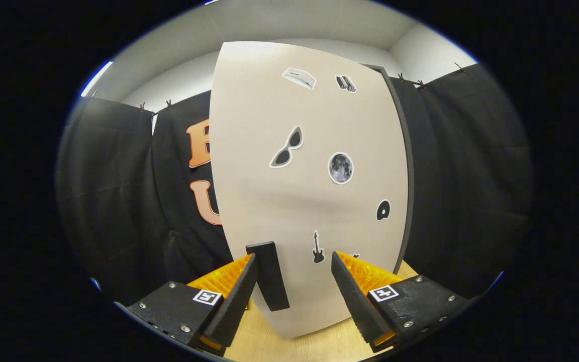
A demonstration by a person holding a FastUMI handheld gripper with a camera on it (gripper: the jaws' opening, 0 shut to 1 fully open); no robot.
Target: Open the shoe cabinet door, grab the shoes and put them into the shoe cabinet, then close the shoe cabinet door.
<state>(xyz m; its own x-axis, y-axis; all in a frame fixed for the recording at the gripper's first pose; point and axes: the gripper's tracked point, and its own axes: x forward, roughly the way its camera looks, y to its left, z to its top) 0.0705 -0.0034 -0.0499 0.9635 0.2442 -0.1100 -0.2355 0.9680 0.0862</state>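
The shoe cabinet door (309, 191) stands right in front of me, a pale panel dotted with several stickers. Its dark bar handle (269, 275) sticks out low on the door, close against my left finger (234, 301). My gripper (293, 264) is open, with the handle inside the gap near the left finger and the right finger (357, 296) apart from it. The door's dark edge (406, 166) runs down its right side; whether the door is shut or ajar is unclear.
A light wooden surface (319, 344) lies below the door and under my fingers. Black cloth walls (113, 201) hang on both sides of the cabinet, with a white ceiling (279, 25) above.
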